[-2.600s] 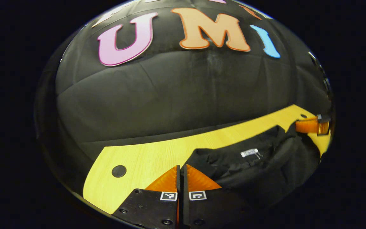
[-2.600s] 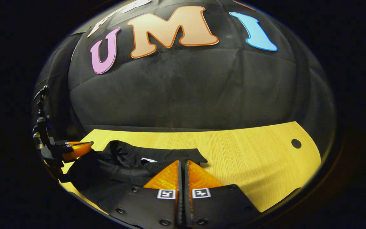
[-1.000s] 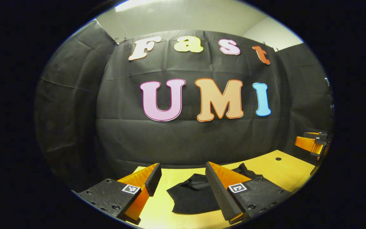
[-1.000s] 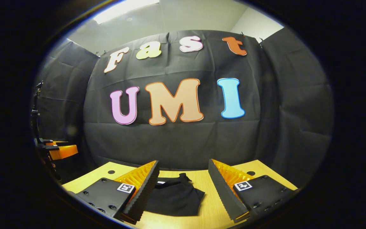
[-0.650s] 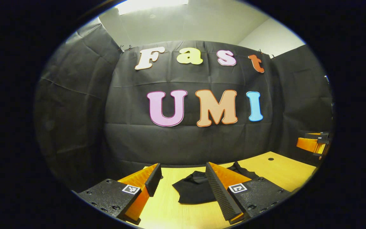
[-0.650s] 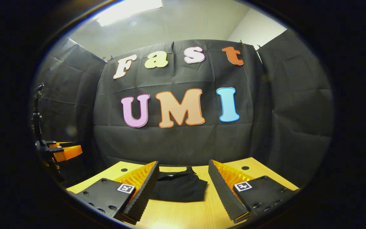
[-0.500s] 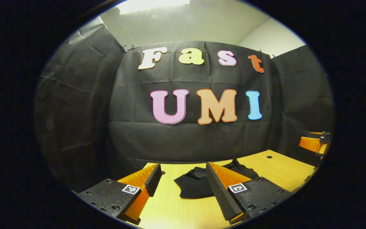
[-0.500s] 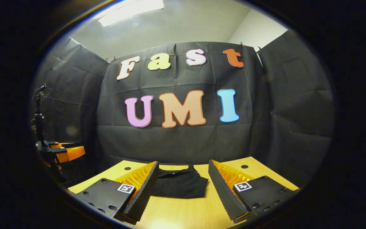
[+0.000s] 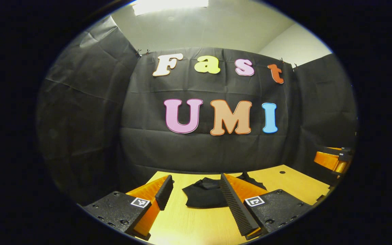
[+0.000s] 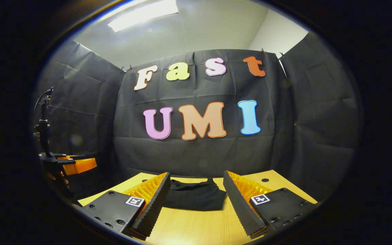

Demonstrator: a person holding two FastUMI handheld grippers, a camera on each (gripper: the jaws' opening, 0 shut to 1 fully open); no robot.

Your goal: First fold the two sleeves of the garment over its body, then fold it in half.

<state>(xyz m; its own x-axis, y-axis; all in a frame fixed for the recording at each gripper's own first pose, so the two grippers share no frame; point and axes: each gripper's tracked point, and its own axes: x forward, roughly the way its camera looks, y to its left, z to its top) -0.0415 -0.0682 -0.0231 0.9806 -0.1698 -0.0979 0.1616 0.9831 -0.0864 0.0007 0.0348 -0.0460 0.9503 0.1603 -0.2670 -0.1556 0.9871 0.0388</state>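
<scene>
Right gripper view: unlabelled folded garment (image 10: 196, 199).

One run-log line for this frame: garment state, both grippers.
garment: folded bundle on table | left hand-held gripper: open, off garment | right hand-held gripper: open, off garment

One garment, one table, two grippers.

A single black garment (image 9: 202, 197) lies folded on one wooden table (image 9: 196, 226), which shows two round holes in the right gripper view. The left gripper (image 9: 196, 194) and right gripper (image 10: 196, 197) have two fingers each, four in all.
</scene>
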